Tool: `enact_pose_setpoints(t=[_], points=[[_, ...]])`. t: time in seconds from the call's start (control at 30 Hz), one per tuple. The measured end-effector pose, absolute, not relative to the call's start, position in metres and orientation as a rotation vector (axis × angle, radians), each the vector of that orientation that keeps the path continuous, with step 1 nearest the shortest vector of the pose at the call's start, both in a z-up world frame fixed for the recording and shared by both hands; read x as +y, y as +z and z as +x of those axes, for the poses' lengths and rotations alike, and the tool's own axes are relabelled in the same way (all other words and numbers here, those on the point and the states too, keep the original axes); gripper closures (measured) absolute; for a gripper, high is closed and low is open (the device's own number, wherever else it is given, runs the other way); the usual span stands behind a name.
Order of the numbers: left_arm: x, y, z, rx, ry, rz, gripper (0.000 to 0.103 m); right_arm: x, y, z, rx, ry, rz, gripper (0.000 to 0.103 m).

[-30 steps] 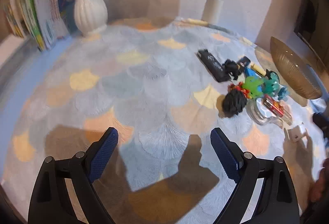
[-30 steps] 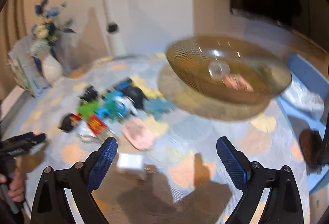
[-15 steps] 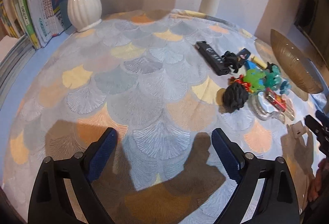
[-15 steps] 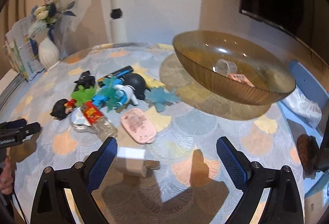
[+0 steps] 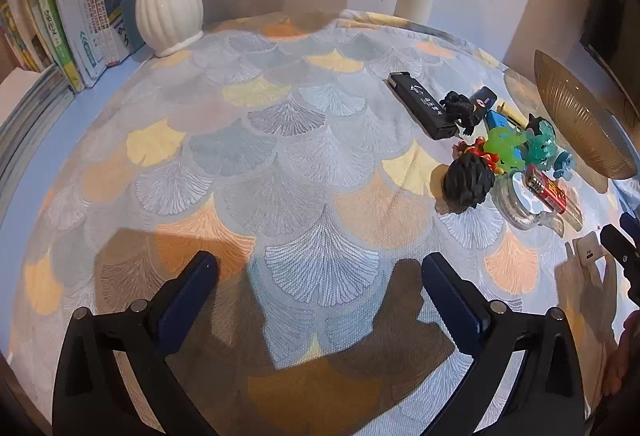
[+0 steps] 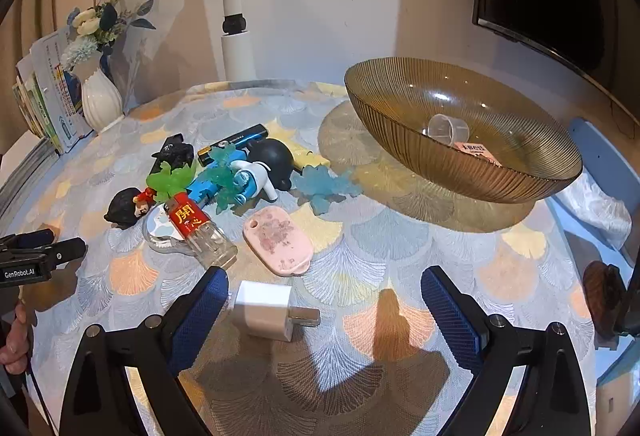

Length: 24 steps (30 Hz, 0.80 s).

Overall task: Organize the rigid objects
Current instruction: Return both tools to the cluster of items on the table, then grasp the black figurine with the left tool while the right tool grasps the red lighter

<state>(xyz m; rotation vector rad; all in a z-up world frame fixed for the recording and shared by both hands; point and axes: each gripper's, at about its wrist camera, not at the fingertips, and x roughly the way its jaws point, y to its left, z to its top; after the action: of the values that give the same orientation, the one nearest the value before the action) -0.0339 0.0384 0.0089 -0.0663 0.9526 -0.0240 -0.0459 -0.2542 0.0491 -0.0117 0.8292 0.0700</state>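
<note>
books (image 5: 48, 32) cut off at left edge, bowl (image 5: 576, 116) partly cropped

Ribbed amber glass bowl (image 6: 460, 164); woven cloth tablecloth (image 6: 360, 236); glossy ceramic vase (image 5: 168, 8).

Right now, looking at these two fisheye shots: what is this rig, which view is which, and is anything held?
No robot: a person carries a two-finger gripper in each hand, with a camera on each.

Left view: left gripper, jaws opening over bare patterned tablecloth, nothing between them.

Right view: right gripper open, with a white plug-in charger cube lying between its fingers, untouched.

Farther back lie a pink oval case, a pile of small toys, and a ribbed amber glass bowl.
</note>
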Motion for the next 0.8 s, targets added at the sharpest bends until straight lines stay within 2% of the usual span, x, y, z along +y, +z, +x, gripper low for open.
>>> enact_pose_setpoints(t=[0.67,0.8], points=[[0.039,0.010,-0.035,0.954,-0.014,-0.065,0.001,-0.255,0.049,-0.046,0.840,0.081,-0.002,0.006],[0.046,0.028,-0.047,0.891,-0.067,-0.099,0.001,-0.250,0.053,-0.042,0.872,0.184,0.028,0.006]])
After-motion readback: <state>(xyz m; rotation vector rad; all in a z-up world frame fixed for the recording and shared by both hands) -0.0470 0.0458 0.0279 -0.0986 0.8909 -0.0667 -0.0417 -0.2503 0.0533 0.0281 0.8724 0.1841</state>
